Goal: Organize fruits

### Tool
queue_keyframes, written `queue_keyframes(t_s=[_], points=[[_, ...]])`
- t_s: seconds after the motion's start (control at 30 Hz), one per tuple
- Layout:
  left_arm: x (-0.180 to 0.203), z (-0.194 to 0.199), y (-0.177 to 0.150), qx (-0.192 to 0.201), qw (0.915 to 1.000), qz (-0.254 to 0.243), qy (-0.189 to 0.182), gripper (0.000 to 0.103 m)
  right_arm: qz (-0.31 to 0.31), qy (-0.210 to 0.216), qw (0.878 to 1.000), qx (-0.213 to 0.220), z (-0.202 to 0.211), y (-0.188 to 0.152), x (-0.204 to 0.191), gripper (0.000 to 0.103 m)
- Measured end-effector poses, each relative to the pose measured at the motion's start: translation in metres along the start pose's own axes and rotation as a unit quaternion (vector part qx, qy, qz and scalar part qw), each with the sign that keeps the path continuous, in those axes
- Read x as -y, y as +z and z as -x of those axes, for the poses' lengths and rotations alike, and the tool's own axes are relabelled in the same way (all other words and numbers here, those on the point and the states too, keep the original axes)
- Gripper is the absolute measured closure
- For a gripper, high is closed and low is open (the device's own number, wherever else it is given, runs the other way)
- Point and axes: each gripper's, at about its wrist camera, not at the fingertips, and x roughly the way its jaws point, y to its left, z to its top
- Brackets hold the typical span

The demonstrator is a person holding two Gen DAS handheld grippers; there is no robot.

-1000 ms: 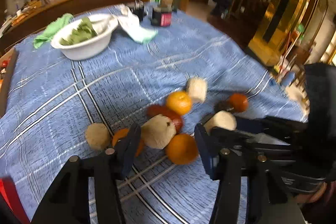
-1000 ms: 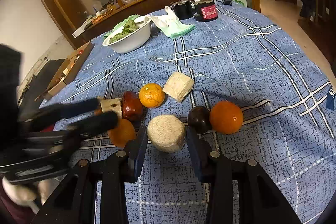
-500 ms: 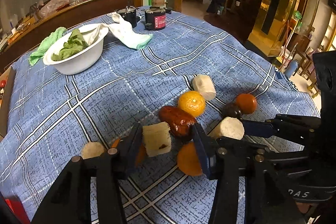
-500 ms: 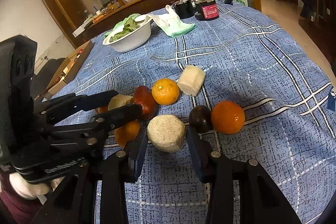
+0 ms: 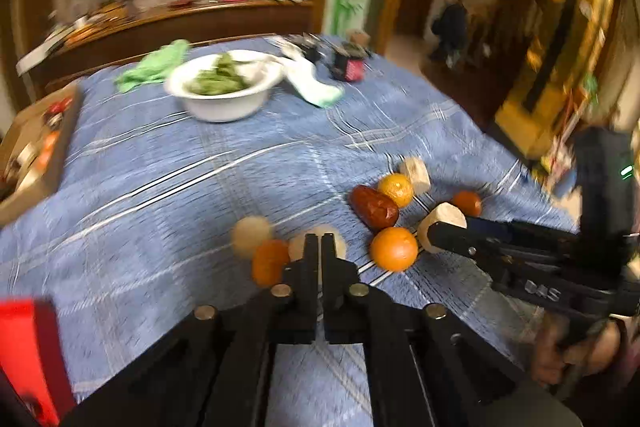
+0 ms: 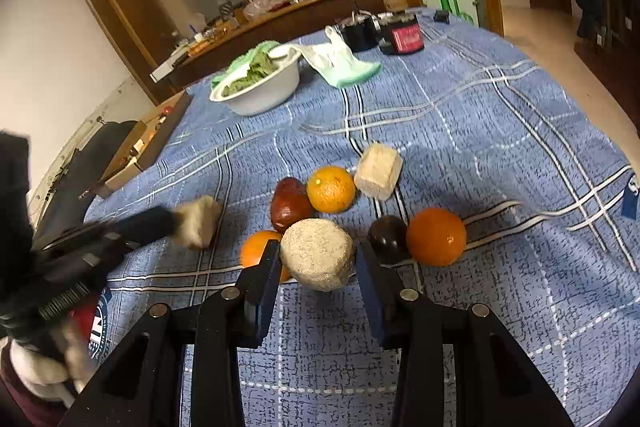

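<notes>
The right gripper [image 6: 316,259] stood wide, its fingers flanking a round beige block [image 6: 317,253] mid-table. The left gripper [image 5: 319,247] was closed, nothing held, beside another beige piece [image 6: 199,221] on the blue checked tablecloth [image 6: 460,115].

Both grippers are matte black plastic with round silver screw heads on their linkage bars. The right gripper [image 6: 316,263] has dark blue pads [image 6: 266,291] lining its fingers. The left gripper [image 5: 319,251], lower centre, shows plain black fingers. White gloved fingers show at lower left of the right wrist view.
</notes>
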Motion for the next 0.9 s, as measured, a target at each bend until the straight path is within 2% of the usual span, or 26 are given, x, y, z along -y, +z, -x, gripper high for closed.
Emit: queue_keyframes(t_s=[0.1,0.2,0.33,0.37,0.4,0.47,0.6,0.9], points=[[-0.026,0.04,-0.013,0.028,0.9985,0.045,0.01,0.103,0.005,0.002,1.0,0.007,0.003,0.0,-0.003,0.062],[-0.056,0.074,-0.029,0.049,0.9936,0.098,0.027,0.103,0.014,-0.007,1.0,0.01,0.003,-0.002,-0.006,0.062],[-0.064,0.086,-0.04,0.048,0.9926,0.11,0.018,0.098,0.001,-0.001,1.0,0.004,0.005,-0.005,-0.007,0.062],[-0.06,0.083,-0.041,0.043,0.9934,0.106,0.011,0.088,-0.005,0.002,1.0,0.004,0.007,-0.007,-0.006,0.062],[-0.054,0.078,-0.042,0.038,0.9942,0.101,0.001,0.073,-0.009,0.004,1.0,0.006,0.01,-0.009,-0.007,0.062],[-0.037,0.062,-0.041,0.027,0.9962,0.082,-0.012,0.061,-0.012,0.008,1.0,0.006,0.014,-0.014,-0.007,0.062],[-0.009,0.02,-0.034,-0.001,0.9979,0.056,-0.032,0.061,-0.011,0.018,1.0,0.003,0.018,-0.022,-0.009,0.062],[0.022,-0.045,-0.011,-0.034,0.9994,-0.006,0.007,0.061,-0.033,0.045,0.998,0.0,0.015,-0.018,0.002,0.062]])
